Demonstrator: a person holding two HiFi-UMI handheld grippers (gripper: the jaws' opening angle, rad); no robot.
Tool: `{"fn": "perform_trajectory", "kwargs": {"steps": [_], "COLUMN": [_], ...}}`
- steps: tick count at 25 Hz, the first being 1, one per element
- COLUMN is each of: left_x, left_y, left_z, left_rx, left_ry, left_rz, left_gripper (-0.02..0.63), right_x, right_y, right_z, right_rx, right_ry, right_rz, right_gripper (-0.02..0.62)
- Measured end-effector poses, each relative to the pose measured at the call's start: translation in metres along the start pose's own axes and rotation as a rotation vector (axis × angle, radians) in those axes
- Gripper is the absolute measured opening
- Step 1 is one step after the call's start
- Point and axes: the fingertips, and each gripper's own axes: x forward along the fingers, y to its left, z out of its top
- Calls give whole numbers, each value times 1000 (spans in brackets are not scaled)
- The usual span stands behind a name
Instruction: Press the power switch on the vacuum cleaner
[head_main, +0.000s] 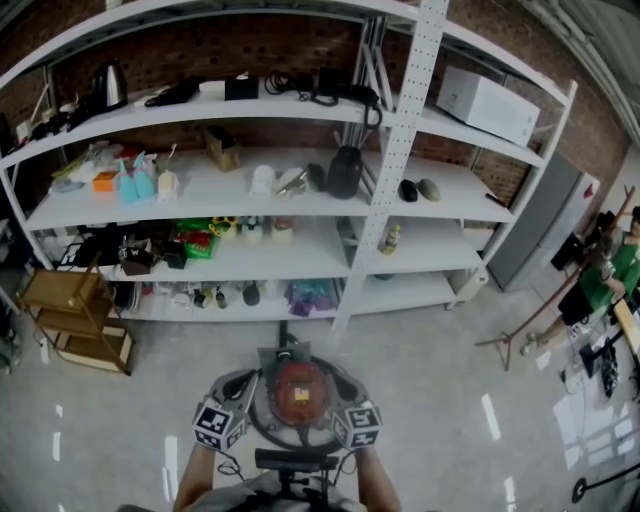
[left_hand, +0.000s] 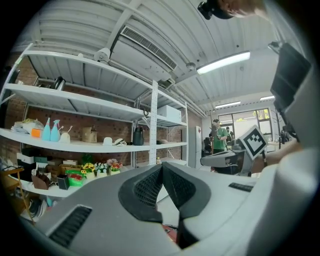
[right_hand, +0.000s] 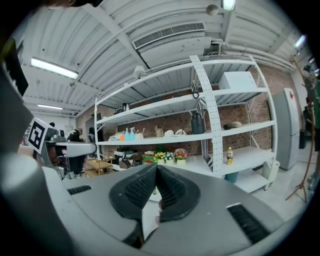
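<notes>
Left gripper (left_hand: 162, 170) shut tip to tip, holding nothing; right gripper (right_hand: 156, 170) likewise pinched closed and empty. Held low and near, one at either side of the vacuum cleaner (head_main: 298, 392), a round canister with a red top on the pale floor (head_main: 450, 430) at the near middle of the head view. Probably closed on purpose: joined tips make a blunt point for pushing a button rather than gripping. Pointed outward and roughly level, toward the far shelving (head_main: 402, 150) rather than down at the canister, with only a sliver of red showing below the left tips. Power switch itself not made out from here, so likely to need a downward tilt and a look before pressing. Nothing lying between either gripper and the red top; a dark bar (head_main: 295, 459) just nearer, perhaps the handle. Farther off: a wooden trolley (head_main: 75, 320) at far left, a dark jug (head_main: 343, 172) and spray bottles (head_main: 135, 182) on the shelves, a white box (head_main: 490, 104) up at right, a person in green (head_main: 612, 268) at far right, all well apart.
</notes>
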Motion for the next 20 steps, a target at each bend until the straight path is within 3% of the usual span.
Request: {"fn": "perform_trajectory", "kwargs": {"steps": [8,20], "left_x": [1,-8], "left_y": [7,7], "left_z": [14,12], "left_rx": [26,33], "left_ry": [-36,-34], "left_rz": [-1,3], "left_gripper": [8,8], "right_x": [-10,-33], "right_y": [6,12], "right_z": [17,11], "right_rx": [-4,10], "right_ry": [-50,-74], "right_rz": [-14,-23], "right_gripper": [12,12]}}
